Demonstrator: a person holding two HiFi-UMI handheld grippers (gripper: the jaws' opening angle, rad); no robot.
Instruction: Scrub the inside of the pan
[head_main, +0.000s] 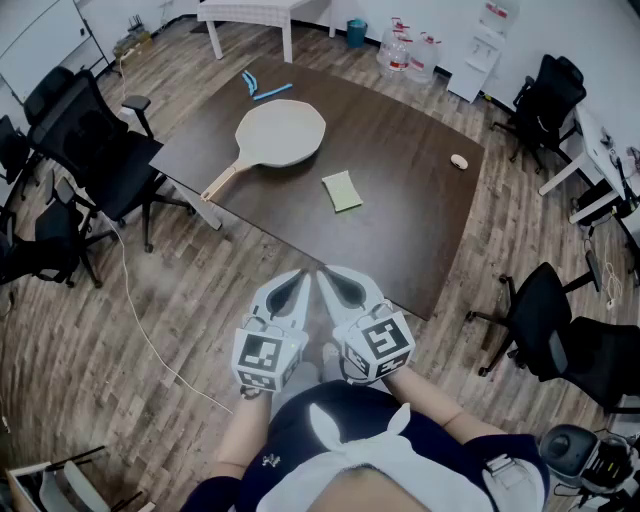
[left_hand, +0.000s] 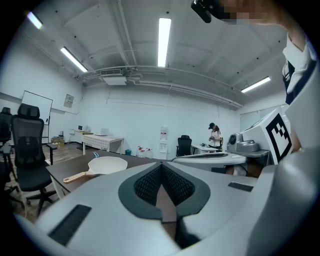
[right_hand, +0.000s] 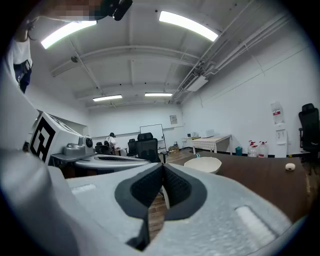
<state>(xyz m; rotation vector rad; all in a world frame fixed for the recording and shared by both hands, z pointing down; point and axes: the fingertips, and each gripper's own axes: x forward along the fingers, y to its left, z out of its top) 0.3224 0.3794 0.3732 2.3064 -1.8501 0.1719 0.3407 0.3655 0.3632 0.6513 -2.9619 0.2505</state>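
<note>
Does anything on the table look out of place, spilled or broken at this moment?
Nothing looks spilled or broken. One small thing: the pan lies with its wooden handle reaching the near edge of the table, where it could be knocked. The sponge lies flat beside it, apart.

The room is an office with a wood-plank floor (head_main: 200, 320), white walls (left_hand: 140, 117) and long strip lights (left_hand: 163, 35) on the ceiling. A large dark brown table (head_main: 400, 215) stands in the middle, with black office chairs (head_main: 95, 140) on wheels at both its sides. Further back are a white table (head_main: 250, 12), big water bottles (head_main: 405, 55) and a whiteboard (left_hand: 36, 107), and a thin white cable (head_main: 150, 340) lies on the floor.
</note>
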